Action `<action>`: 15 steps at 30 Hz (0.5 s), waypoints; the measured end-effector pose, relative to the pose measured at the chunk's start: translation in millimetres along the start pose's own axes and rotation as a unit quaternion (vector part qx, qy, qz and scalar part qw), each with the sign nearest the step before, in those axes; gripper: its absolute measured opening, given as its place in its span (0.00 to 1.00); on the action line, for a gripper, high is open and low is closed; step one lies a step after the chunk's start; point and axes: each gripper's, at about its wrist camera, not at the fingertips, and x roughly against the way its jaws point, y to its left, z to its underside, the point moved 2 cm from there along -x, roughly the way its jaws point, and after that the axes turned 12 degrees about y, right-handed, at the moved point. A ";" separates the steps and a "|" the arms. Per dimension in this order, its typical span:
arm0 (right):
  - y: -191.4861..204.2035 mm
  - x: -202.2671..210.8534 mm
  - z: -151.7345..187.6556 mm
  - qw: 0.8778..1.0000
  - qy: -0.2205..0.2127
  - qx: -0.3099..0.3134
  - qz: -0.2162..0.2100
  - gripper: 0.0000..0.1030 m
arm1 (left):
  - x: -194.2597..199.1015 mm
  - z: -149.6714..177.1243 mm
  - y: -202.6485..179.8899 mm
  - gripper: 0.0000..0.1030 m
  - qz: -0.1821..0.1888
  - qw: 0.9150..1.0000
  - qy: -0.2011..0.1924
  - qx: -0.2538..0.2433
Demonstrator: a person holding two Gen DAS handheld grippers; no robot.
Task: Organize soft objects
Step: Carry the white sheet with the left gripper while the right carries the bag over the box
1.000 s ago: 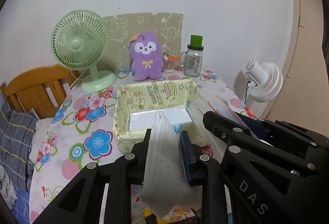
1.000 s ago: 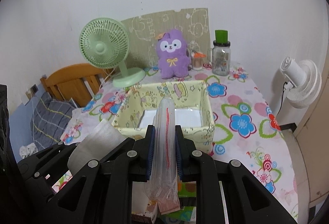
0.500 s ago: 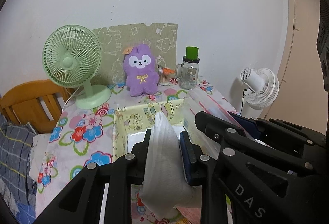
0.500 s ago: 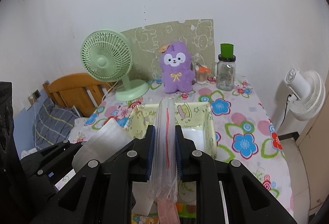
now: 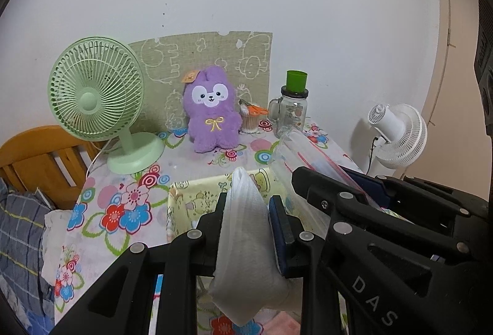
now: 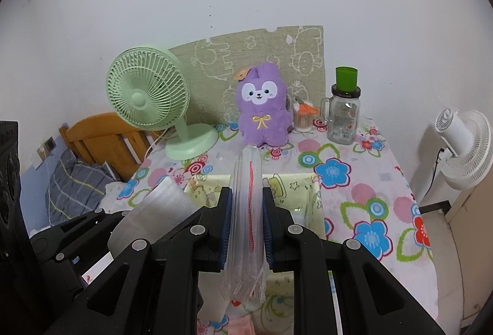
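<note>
White cloth is clamped upright in our left tool; our right tool clamps the clear bag. Fabric bin lies directly ahead, below both.

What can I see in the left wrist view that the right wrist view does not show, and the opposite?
Only the left wrist view shows the left claw shut on the white cloth. Only the right wrist view shows the right claw shut on the clear plastic bag, front on. Both show the purple plush toy, green fan, glass jar, white fan and yellow box.
</note>
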 end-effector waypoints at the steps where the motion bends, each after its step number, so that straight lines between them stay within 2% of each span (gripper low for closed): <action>1: -1.6 -3.7 -2.9 1.000 0.001 0.000 0.001 0.21 | -2.6 -1.7 0.3 0.24 0.000 1.000 0.000 0.002; 12: -18.7 -34.7 -20.2 1.000 0.015 -0.008 0.002 0.21 | -37.1 -18.4 1.2 0.24 0.004 1.000 0.016 0.000; 15: -20.1 -44.7 -19.8 1.000 0.027 0.000 0.005 0.21 | -47.4 -17.3 3.5 0.28 0.000 1.000 0.027 0.003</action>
